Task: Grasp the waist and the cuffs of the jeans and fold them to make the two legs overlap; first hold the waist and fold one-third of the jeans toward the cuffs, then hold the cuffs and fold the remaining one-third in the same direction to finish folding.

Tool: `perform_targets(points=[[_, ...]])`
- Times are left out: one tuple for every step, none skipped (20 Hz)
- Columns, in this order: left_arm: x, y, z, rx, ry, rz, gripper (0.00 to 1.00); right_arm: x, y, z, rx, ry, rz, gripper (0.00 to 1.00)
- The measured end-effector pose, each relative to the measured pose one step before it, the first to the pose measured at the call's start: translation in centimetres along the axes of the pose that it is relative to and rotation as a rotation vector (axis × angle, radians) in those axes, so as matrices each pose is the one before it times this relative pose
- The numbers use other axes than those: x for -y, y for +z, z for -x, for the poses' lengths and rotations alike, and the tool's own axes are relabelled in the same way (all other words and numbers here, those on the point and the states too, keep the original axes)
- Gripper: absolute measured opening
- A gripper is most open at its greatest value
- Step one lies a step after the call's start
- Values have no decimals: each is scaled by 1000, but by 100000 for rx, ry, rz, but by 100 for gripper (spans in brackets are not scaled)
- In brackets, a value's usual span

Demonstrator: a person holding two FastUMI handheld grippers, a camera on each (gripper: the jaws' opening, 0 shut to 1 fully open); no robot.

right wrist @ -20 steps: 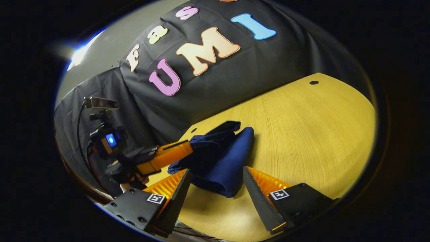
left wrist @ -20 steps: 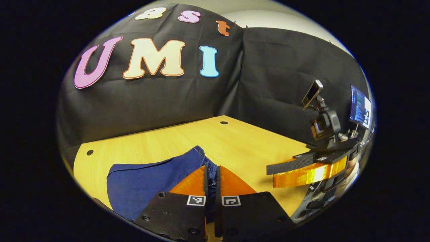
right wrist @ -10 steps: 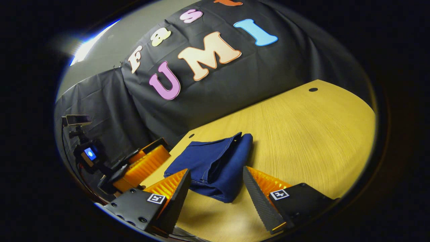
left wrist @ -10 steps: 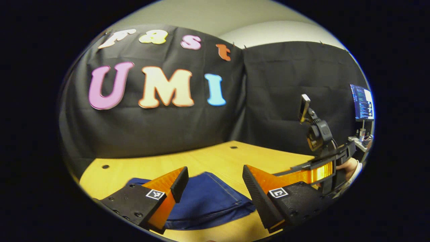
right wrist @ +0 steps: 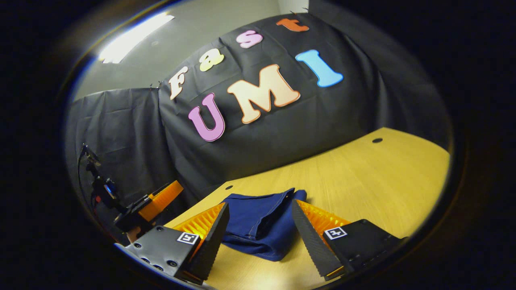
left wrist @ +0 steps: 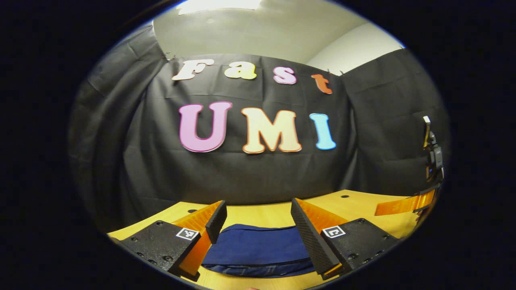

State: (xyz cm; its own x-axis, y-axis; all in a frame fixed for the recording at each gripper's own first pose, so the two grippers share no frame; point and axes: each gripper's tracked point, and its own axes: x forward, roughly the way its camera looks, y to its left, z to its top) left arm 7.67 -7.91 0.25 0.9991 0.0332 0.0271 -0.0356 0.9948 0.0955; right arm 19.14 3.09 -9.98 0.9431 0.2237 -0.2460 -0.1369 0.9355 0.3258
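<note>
The dark blue jeans [left wrist: 258, 249] lie folded into a compact bundle on the wooden table [left wrist: 354, 205]. In the left gripper view my left gripper [left wrist: 258, 219] is open, raised a little over the bundle, with nothing between its fingers. In the right gripper view the jeans [right wrist: 260, 225] show their stitched layers stacked, and my right gripper [right wrist: 260, 219] stands open just before them, holding nothing. The left gripper [right wrist: 155, 203] appears at the far left of the right gripper view, and the right gripper [left wrist: 407, 203] sits at the right edge of the left gripper view.
The light wooden table [right wrist: 371, 181] stretches to the right of the jeans, with small round holes [right wrist: 377, 140] near its back edge. Black cloth walls close in behind and to the sides. A camera rig on a stand [right wrist: 98, 185] stands at the left.
My left gripper let go of the jeans' edge, opened and pulled up and back. The lifted fold dropped flat onto the bundle. My right gripper stayed open and tilted upward slightly.
</note>
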Motion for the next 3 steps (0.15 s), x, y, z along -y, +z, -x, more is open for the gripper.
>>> perform_targets(points=[[-678, -373, 207, 24, 1965, 787, 95, -23, 181, 222, 2781, -1422, 3974, 97], [-446, -473, 100, -177, 1129, 636, 95, -52, 1, 410, 2363, -1569, 3195, 96], [257, -232, -411, -13, 1008, 470, 95, -85, 42, 244, 2199, -1179, 2202, 97]])
